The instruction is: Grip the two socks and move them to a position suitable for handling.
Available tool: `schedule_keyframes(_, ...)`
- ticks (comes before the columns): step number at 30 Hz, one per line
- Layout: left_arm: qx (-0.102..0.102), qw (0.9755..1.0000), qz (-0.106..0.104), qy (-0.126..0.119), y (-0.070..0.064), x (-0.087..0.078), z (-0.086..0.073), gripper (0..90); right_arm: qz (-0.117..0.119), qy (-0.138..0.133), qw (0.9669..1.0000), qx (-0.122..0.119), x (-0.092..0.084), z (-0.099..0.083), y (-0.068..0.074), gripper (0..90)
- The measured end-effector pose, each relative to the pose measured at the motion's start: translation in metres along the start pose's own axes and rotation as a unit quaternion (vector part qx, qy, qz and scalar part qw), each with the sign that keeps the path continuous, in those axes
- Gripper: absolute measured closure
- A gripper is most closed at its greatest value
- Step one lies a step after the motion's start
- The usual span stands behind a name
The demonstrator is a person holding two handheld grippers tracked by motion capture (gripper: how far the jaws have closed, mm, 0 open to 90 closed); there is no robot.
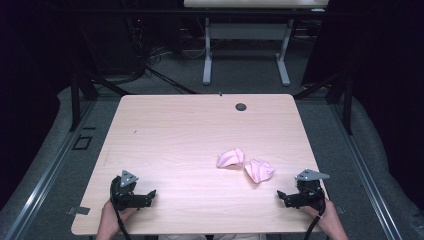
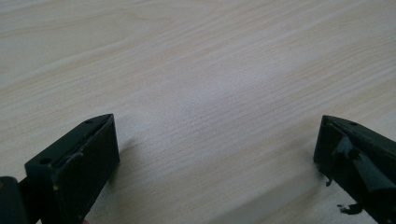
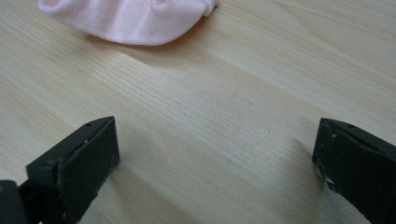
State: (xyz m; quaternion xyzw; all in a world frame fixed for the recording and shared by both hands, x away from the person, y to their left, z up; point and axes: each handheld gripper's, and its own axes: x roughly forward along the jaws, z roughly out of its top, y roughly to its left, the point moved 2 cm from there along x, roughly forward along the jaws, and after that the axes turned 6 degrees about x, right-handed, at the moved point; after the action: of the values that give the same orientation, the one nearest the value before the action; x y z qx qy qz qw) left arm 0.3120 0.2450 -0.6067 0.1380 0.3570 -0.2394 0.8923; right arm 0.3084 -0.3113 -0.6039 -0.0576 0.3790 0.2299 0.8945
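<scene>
Two crumpled pink socks (image 1: 245, 165) side by side, the pair's line slanting right-and-nearer; both grippers wide open, empty.

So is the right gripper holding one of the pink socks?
No, the right gripper is open over bare wood, and the crumpled pink cloth sock lies ahead of it.
</scene>
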Motion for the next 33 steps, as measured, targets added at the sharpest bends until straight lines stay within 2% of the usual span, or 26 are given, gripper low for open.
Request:
schedule_keyframes(4, 0.001, 1.0000, 0.000, 0.001, 0.002, 0.001, 0.001, 0.1, 0.001, 0.004, 1.0000, 0.000, 0.000, 0.001, 0.000, 0.0)
schedule_keyframes(10, -0.002, 1.0000, 0.004, 0.000, 0.003, 0.002, 0.001, 0.1, -0.018, 0.005, 0.9996, 0.021, 0.001, 0.002, 0.002, 0.0)
schedule_keyframes(17, -0.017, 0.9997, 0.018, 0.001, 0.002, 0.002, 0.001, 0.3, -0.025, 0.014, 0.9991, 0.032, 0.002, 0.004, 0.002, 0.0)
schedule_keyframes(21, -0.017, 0.9997, 0.019, 0.002, 0.002, 0.002, 0.001, 0.3, -0.030, 0.017, 0.9987, 0.038, 0.002, 0.006, 0.002, 0.0)
schedule_keyframes(26, -0.016, 0.9997, 0.020, 0.002, 0.002, 0.001, 0.001, 0.5, -0.033, 0.057, 0.9971, 0.037, -0.001, 0.009, 0.002, 0.0)
schedule_keyframes(29, -0.018, 0.9996, 0.020, 0.001, 0.002, 0.001, 0.001, 0.5, -0.018, 0.070, 0.9962, 0.049, -0.004, 0.012, 0.003, 0.0)
schedule_keyframes(33, -0.018, 0.9996, 0.020, 0.004, 0.002, 0.001, 0.001, 0.5, -0.005, 0.080, 0.9955, 0.052, -0.007, 0.019, 0.007, 0.0)
